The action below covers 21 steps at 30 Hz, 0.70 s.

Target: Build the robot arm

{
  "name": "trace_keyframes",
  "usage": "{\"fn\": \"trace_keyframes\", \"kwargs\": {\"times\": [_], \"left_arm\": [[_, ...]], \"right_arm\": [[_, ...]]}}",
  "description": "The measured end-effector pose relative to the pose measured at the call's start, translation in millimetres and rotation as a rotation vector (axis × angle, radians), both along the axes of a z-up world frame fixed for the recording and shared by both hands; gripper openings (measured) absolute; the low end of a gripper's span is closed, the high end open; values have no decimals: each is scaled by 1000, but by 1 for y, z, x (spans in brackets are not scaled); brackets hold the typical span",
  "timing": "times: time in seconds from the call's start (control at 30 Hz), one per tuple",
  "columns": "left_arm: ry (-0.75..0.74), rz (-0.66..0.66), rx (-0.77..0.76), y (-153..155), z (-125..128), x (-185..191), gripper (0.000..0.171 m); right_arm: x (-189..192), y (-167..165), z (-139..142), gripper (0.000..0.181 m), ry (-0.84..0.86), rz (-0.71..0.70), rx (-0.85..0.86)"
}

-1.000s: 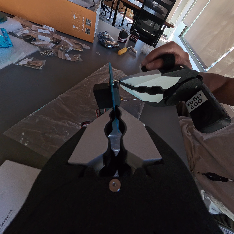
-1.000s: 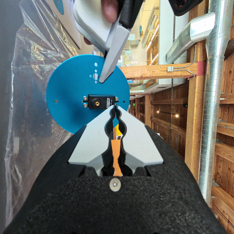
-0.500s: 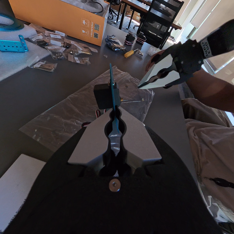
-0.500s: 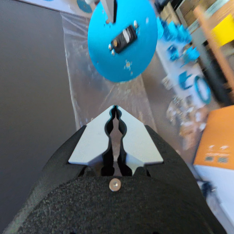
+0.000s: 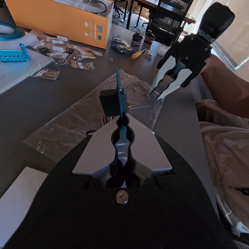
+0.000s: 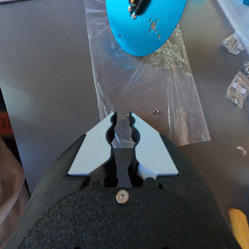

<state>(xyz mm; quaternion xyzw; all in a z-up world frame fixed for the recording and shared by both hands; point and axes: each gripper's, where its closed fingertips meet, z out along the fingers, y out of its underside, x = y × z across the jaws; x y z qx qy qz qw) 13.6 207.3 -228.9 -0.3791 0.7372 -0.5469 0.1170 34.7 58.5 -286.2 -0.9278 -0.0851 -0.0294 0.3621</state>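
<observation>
Left gripper (image 5: 123,117) is clamped on the lower rim of a thin round blue metal disc (image 5: 120,93), held edge-on and upright above a crinkled clear plastic bag (image 5: 64,129) on the dark grey table (image 5: 40,97). A black box-shaped servo motor (image 5: 109,104) is screwed through the disc and looks to make it lopsided and heavier on one side; the plate seems stiff and smooth, so a grip on the rim could slip. Right gripper (image 6: 122,114), fingers apart and empty, hovers low over the bag's near end, with a small silver screw (image 6: 156,111) just beside it on the bag. Beyond the bag lie small packets of hardware (image 5: 75,56) and an orange cardboard box (image 5: 60,20).
</observation>
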Motion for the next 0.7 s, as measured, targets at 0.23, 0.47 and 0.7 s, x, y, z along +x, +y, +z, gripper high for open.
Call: {"fn": "trace_keyframes", "kwargs": {"times": [0.23,0.47,0.7], "left_arm": [[-7,-8,16,-2,1,-2,1],[-6,-13,10,-2,1,-2,0],[-10,-17,18,-2,1,-3,0]], "right_arm": [[-2,-6,-3,31,20,274,-30],[3,18,0,26,125,345,-11],[-6,10,-13,18,185,375,-106]]}}
